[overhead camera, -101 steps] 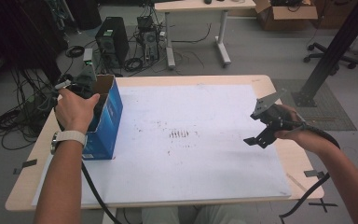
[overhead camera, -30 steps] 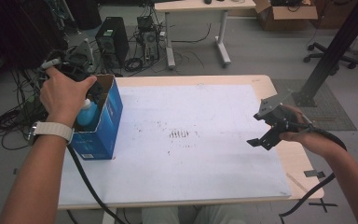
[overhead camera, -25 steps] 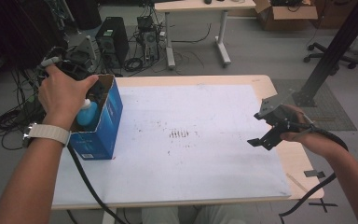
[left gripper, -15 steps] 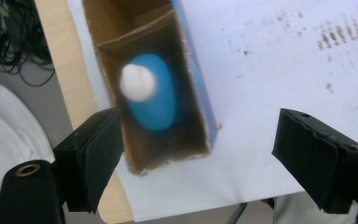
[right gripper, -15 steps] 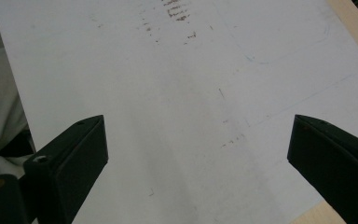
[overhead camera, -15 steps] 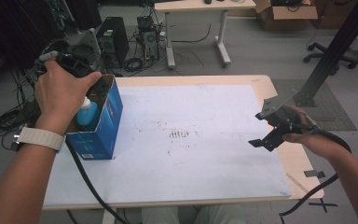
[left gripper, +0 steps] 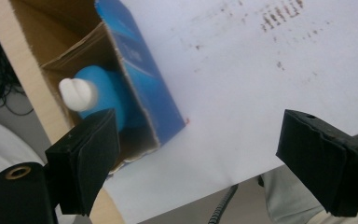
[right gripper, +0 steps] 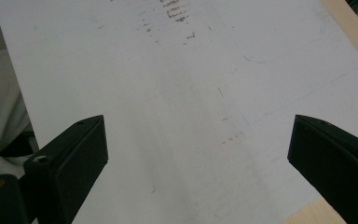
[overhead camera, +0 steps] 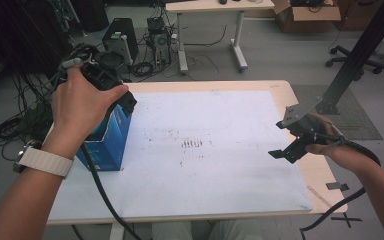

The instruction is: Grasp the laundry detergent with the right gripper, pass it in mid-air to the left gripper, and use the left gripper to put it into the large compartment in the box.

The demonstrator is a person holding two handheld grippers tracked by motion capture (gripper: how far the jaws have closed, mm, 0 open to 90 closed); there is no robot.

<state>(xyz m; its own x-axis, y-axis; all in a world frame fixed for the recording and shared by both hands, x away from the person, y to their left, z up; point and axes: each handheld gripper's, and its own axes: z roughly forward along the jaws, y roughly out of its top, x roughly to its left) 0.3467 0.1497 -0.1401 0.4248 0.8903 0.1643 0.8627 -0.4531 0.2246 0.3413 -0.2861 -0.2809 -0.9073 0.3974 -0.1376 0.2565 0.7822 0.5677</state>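
An open blue cardboard box (overhead camera: 107, 142) stands upright at the table's left edge. In the left gripper view the box (left gripper: 140, 70) holds a blue bottle (left gripper: 105, 91) with a white cap (left gripper: 77, 93). My left gripper (overhead camera: 125, 102) is held up above the box's opening, and in its own view (left gripper: 200, 135) the jaws stand wide open with nothing between them. My right gripper (overhead camera: 282, 140) hovers over the right side of the white sheet (overhead camera: 205, 150), open and empty, as its own view (right gripper: 196, 135) confirms.
The wooden table edge (overhead camera: 325, 190) carries dark tape marks near the right corner. Behind the table on the floor are computer towers (overhead camera: 120, 37), tangled cables (overhead camera: 10, 130), a desk (overhead camera: 210, 30) and an office chair (overhead camera: 365, 55). A black post (overhead camera: 355, 60) rises at the right.
My left hand has lifted the open gripper up and out of the box, leaving the blue bottle inside. The right gripper has hardly shifted.
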